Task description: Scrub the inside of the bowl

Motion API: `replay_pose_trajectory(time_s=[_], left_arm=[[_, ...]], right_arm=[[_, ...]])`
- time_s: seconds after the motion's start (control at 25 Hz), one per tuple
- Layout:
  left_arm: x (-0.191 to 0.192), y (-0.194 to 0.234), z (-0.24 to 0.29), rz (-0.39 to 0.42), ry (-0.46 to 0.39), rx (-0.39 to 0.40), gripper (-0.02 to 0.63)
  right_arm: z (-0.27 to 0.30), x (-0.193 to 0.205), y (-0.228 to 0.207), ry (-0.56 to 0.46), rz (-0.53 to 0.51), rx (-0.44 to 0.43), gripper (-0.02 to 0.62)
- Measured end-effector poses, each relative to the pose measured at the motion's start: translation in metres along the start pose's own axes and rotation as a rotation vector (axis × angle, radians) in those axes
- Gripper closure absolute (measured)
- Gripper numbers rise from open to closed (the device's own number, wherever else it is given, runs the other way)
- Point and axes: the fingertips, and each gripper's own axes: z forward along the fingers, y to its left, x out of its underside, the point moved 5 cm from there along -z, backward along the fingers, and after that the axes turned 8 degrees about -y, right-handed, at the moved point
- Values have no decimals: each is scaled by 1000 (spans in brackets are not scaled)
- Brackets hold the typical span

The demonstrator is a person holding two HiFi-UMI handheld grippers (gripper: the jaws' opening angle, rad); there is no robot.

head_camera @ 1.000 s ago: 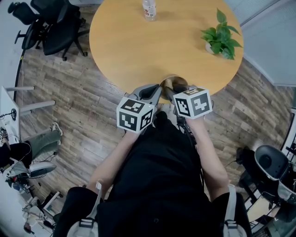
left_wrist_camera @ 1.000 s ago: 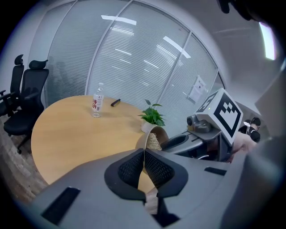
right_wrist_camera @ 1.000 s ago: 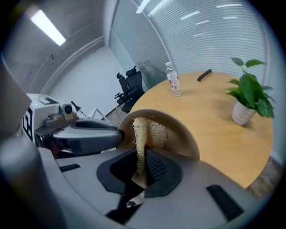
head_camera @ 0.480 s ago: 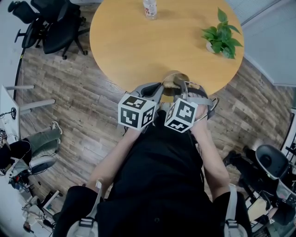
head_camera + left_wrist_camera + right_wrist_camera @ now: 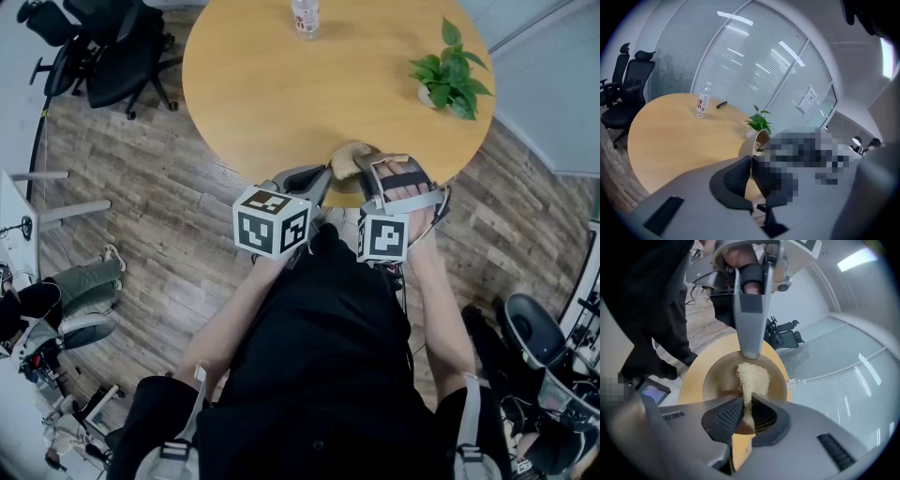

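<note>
Bowl point(image 5: 350, 161) sits at the near edge of the round table point(image 5: 281, 84). My left gripper point(image 5: 751, 171) is clamped on its rim, jaws almost together. My right gripper point(image 5: 746, 411) pinches a pale fibrous scrubber point(image 5: 752, 378), its free end lying against the bowl's inner wall.

Little room is left at the bowl point(image 5: 717, 380) on the table's near edge: rim clamped by left gripper point(image 5: 751, 169), inside taken up by right gripper point(image 5: 746, 412) w/ scrub pad point(image 5: 751, 378). Beyond it the table point(image 5: 272, 94) mid is left open; far edge is blocked by a bottle point(image 5: 303, 19), far right by a plant point(image 5: 448, 70). Floor at upper left is hemmed by office chairs point(image 5: 103, 47).
</note>
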Motion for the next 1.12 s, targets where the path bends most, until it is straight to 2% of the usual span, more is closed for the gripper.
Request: replay_pose_trajectory(time_s=[0.16, 0.32, 0.4, 0.56, 0.72, 0.92, 1.04, 1.12], left_arm=[[-2, -4, 1, 46, 0, -1, 589], [-1, -3, 0, 55, -5, -10, 589], [0, -3, 0, 55, -6, -8, 589], [2, -4, 1, 49, -6, 4, 589], [1, -4, 2, 57, -13, 12, 591], [1, -3, 1, 39, -24, 12, 591], [1, -1, 1, 38, -31, 6, 591], [0, 0, 1, 40, -34, 2, 591]], right_arm=[[5, 4, 2, -17, 249, -35, 558], [5, 6, 9, -25, 521, -133, 558], [3, 6, 12, -34, 736, -201, 558], [2, 7, 15, -83, 1237, -348, 558], [5, 8, 8, -169, 1609, -436, 558], [2, 12, -3, -335, 1978, -483, 558], [0, 13, -7, -425, 2142, -482, 558], [0, 19, -7, -449, 2224, -457, 558]])
